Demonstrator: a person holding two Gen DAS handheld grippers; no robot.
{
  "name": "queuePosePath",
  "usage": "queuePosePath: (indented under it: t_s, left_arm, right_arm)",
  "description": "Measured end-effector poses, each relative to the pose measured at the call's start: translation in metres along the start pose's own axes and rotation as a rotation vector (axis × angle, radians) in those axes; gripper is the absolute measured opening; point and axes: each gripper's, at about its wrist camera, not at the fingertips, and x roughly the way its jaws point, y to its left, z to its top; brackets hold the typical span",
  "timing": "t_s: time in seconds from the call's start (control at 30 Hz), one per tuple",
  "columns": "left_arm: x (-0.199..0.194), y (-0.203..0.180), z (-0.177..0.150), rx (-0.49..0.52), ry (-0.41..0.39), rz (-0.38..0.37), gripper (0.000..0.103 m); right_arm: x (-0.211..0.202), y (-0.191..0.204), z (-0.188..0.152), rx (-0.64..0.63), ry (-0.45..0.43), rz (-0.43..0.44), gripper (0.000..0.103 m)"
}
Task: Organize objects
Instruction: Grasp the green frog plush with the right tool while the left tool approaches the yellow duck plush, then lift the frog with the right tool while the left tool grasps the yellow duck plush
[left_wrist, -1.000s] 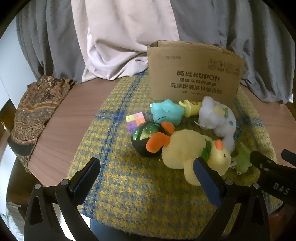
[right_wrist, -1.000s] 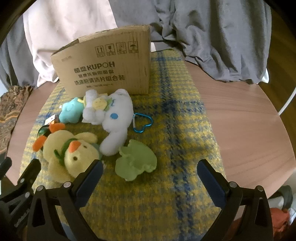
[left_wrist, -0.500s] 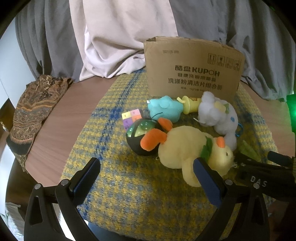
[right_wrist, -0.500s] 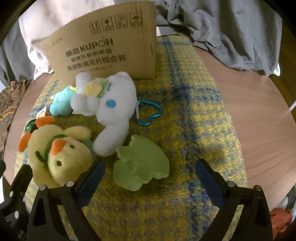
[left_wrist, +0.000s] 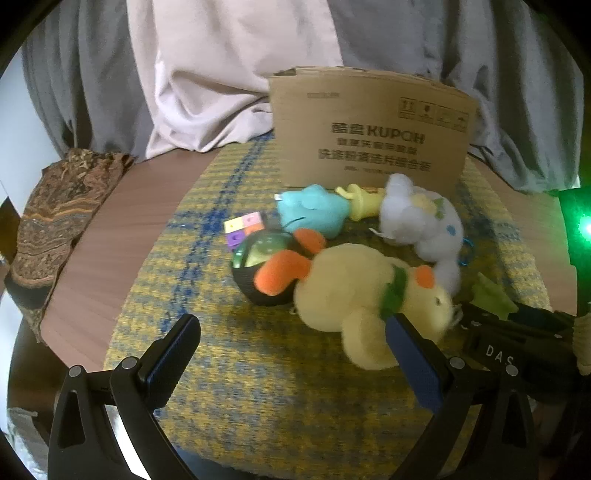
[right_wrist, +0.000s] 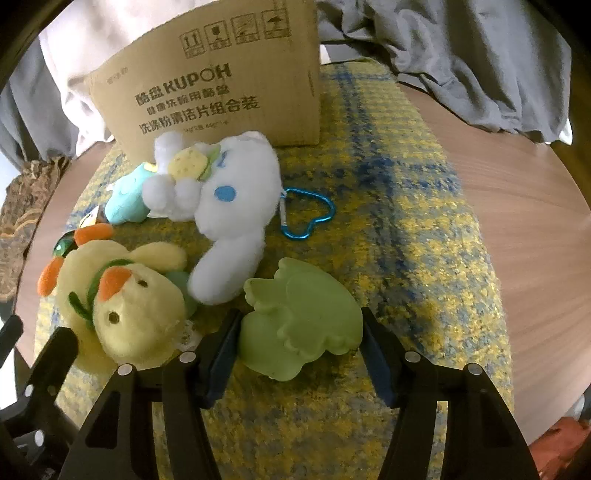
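Observation:
A soft green toy (right_wrist: 303, 321) lies on the yellow-and-blue woven mat (right_wrist: 406, 206). My right gripper (right_wrist: 299, 343) straddles it. Its jaws are closing, and both pads sit against the toy's sides. In the left wrist view the same toy (left_wrist: 491, 295) pokes out past the right gripper's black body (left_wrist: 517, 332). A yellow duck plush (left_wrist: 362, 295), a white plush dog (right_wrist: 232, 206), a teal plush (left_wrist: 314, 210), a dark ball toy (left_wrist: 258, 266) and a small coloured cube (left_wrist: 243, 229) are clustered in front of the cardboard box (left_wrist: 369, 140). My left gripper (left_wrist: 291, 354) hovers open over the mat, with nothing between its fingers.
A blue heart-shaped carabiner (right_wrist: 306, 218) lies beside the white plush. The mat covers a round wooden table (left_wrist: 129, 221). A patterned cloth (left_wrist: 55, 221) hangs over the table's left edge. Grey and pale fabric (left_wrist: 221, 74) is draped behind the box.
My right gripper came down over the green toy and its jaws narrowed from wide open to touching it. The left gripper barely moved.

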Motion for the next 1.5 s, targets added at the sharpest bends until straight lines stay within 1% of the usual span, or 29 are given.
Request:
queuePosePath:
  t_s: [0.17,0.3,0.37,0.57,0.6,0.67,0.87,1.03,1.1,1.2,1.3,1.37,1.5]
  left_arm:
    - [0.000,-0.012,0.003,0.019,0.003,-0.044,0.102]
    - [0.006,-0.026,0.005,0.035,0.027,-0.089,0.102]
    - [0.011,-0.033,0.006,0.045,0.035,-0.097,0.102]
    - [0.025,-0.047,0.008,0.054,0.067,-0.105,0.102]
    - [0.027,-0.049,0.009,0.033,0.070,-0.091,0.102]
    - [0.030,-0.052,0.011,0.036,0.066,-0.076,0.102]
    - [0.036,-0.052,0.014,0.026,0.058,-0.075,0.102]
    - [0.048,-0.057,0.014,0.039,0.065,-0.050,0.102]
    - [0.049,-0.056,0.017,0.029,0.056,-0.053,0.102]
    - [0.048,-0.055,0.019,0.023,0.049,-0.061,0.099]
    - [0.044,-0.056,0.018,0.032,0.040,-0.066,0.094]
    - [0.041,-0.056,0.017,0.039,0.034,-0.072,0.086]
    - [0.035,-0.054,0.018,0.038,0.030,-0.090,0.079]
  right_arm:
    - [-0.017,-0.012,-0.003,0.022,-0.030,-0.017,0.061]
    - [-0.031,-0.025,-0.002,0.041,-0.064,-0.040,0.061]
    - [-0.036,-0.029,-0.001,0.047,-0.075,-0.051,0.061]
    - [-0.037,-0.039,-0.002,0.061,-0.075,-0.061,0.061]
    - [-0.037,-0.039,-0.002,0.062,-0.074,-0.059,0.061]
    - [-0.037,-0.039,-0.003,0.062,-0.074,-0.060,0.061]
    - [-0.038,-0.040,-0.003,0.059,-0.076,-0.055,0.061]
    - [-0.036,-0.040,-0.004,0.062,-0.069,-0.056,0.061]
    - [-0.037,-0.040,-0.004,0.063,-0.071,-0.056,0.061]
    - [-0.037,-0.041,-0.004,0.063,-0.072,-0.056,0.061]
    - [-0.039,-0.040,-0.003,0.064,-0.076,-0.056,0.061]
    - [-0.040,-0.039,-0.002,0.063,-0.078,-0.053,0.061]
    - [-0.043,-0.036,-0.002,0.058,-0.083,-0.045,0.061]
